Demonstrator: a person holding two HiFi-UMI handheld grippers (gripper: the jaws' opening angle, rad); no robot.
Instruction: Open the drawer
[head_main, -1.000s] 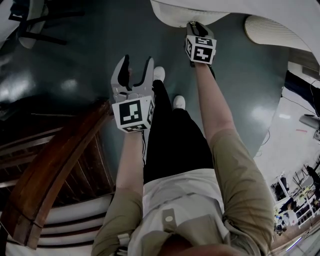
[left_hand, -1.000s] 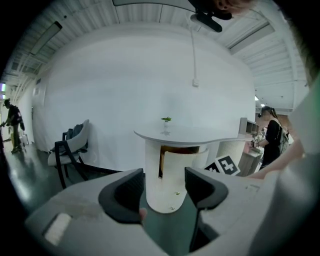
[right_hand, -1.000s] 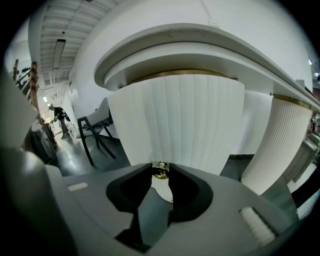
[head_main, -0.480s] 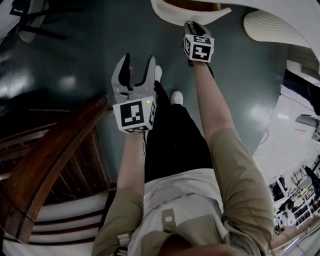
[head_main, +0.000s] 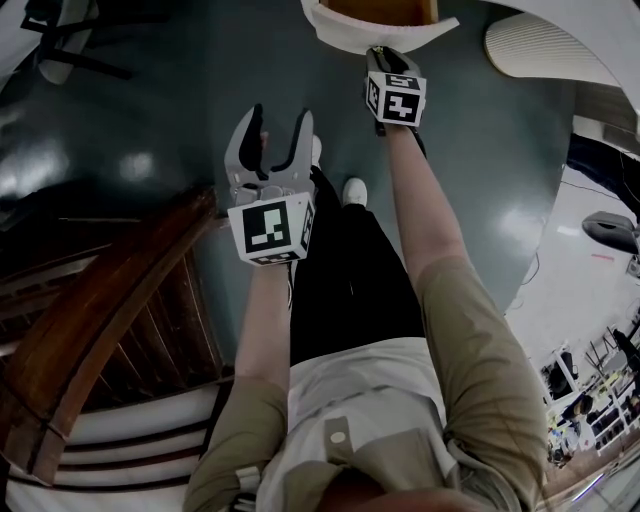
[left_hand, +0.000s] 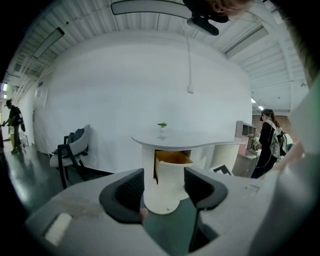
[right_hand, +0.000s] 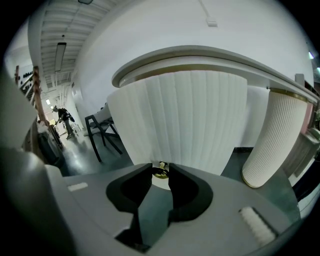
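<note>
The drawer is a white curved, fluted front (right_hand: 185, 120) with a wooden inside (head_main: 385, 10), pulled out of a round white pedestal under a white table top (left_hand: 185, 137). My right gripper (right_hand: 160, 170) is shut on the small brass knob (right_hand: 160, 173) at the lower edge of that front. In the head view the right gripper (head_main: 385, 55) reaches the drawer's white rim (head_main: 350, 35) at the top. My left gripper (head_main: 272, 128) hangs open and empty above the dark floor, some way from the drawer (left_hand: 170, 175), which shows beyond its jaws.
A dark wooden slatted bench (head_main: 110, 310) is at the lower left. A black chair (left_hand: 70, 155) stands left of the table and a second fluted pedestal (right_hand: 277, 135) to its right. People stand at the far left (left_hand: 14, 125) and at the right (left_hand: 267, 142).
The drawer has come further out: its wooden inside now shows at the top of the head view. The right gripper stayed on the knob. The left gripper shifted slightly.
</note>
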